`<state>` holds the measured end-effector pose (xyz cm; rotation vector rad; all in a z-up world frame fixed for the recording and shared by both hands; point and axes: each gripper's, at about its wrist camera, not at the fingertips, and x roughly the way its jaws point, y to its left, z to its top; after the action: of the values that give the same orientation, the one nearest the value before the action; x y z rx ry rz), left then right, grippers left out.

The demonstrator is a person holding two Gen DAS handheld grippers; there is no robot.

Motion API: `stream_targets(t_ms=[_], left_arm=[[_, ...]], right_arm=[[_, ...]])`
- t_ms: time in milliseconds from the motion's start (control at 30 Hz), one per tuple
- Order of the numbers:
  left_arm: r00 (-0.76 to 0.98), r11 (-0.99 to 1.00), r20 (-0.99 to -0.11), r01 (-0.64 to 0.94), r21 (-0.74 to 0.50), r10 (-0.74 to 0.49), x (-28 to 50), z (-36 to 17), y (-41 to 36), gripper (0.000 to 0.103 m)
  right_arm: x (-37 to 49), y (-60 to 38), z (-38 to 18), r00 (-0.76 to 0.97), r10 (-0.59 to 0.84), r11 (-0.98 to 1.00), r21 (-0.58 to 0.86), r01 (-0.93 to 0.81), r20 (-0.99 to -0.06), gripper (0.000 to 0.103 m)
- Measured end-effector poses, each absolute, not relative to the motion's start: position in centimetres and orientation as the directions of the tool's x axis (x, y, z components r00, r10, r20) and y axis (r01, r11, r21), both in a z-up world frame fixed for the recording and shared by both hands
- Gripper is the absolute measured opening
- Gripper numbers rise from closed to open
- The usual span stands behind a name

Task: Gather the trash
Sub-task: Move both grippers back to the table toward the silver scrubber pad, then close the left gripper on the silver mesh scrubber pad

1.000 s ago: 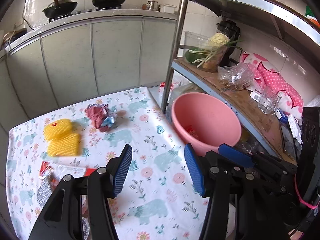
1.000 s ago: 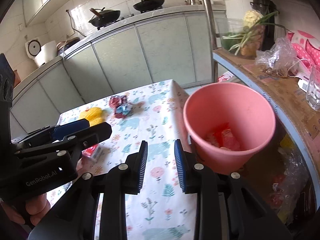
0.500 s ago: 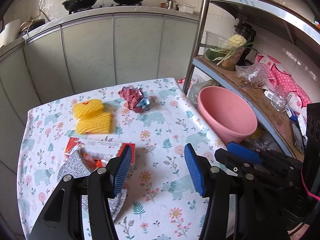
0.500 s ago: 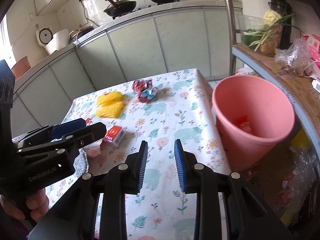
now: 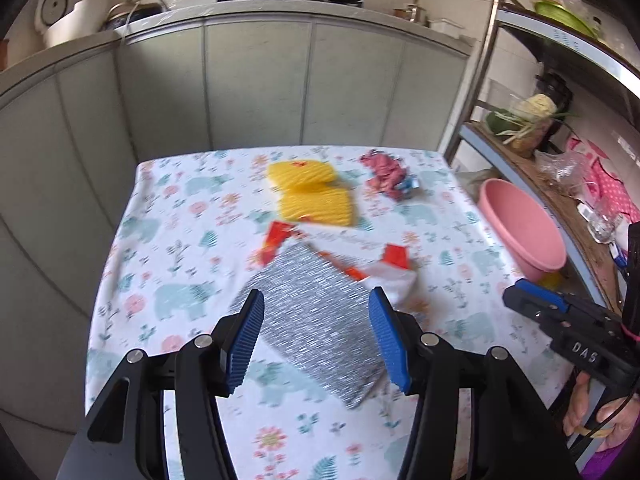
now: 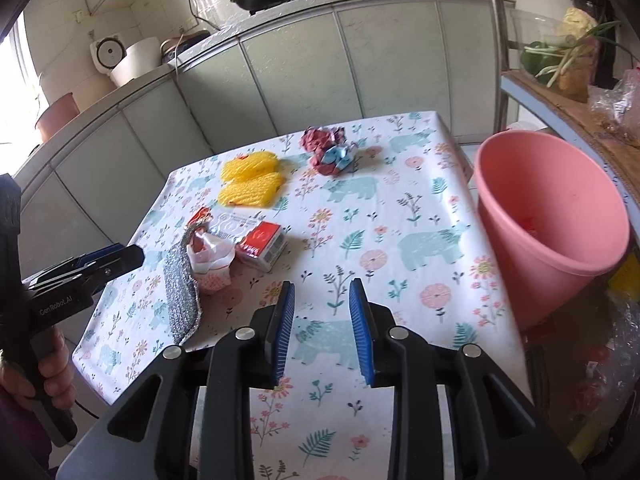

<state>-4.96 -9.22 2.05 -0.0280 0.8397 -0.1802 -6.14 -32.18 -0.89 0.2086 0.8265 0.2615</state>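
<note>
While the left gripper (image 5: 316, 336) hangs over the silver bag (image 5: 316, 320) with its jaws wide apart and holding nothing, the right gripper (image 6: 322, 332) waits over bare tablecloth (image 6: 420, 248), jaws partly apart and empty. The trash lies on the left half of the table: the silver bag, a red box (image 6: 262, 245), yellow foam nets (image 6: 250, 182) and a crumpled wrapper (image 6: 328, 150). The pink bucket (image 6: 548, 232) stands just past the table's right edge, beside the shelf (image 6: 560, 108). There is open cloth between the trash and the bucket.

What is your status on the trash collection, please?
Left gripper open above silver foil bag. Right gripper open, empty. Red box, yellow foam nets on table; pink bin at table's edge. Nothing in the way.
</note>
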Motion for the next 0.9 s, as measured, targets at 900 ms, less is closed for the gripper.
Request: stream_targets(t_ms=[900], left_arm=[[0.541,0.994,-0.834,0.039,-0.1,-0.105,-3.6,-4.2,-10.4,0.038]], right_arm=[[-4.2,-31.8,-3.0,0.587,0.384,0.922,0.336,-0.195,-0.713,0.035]])
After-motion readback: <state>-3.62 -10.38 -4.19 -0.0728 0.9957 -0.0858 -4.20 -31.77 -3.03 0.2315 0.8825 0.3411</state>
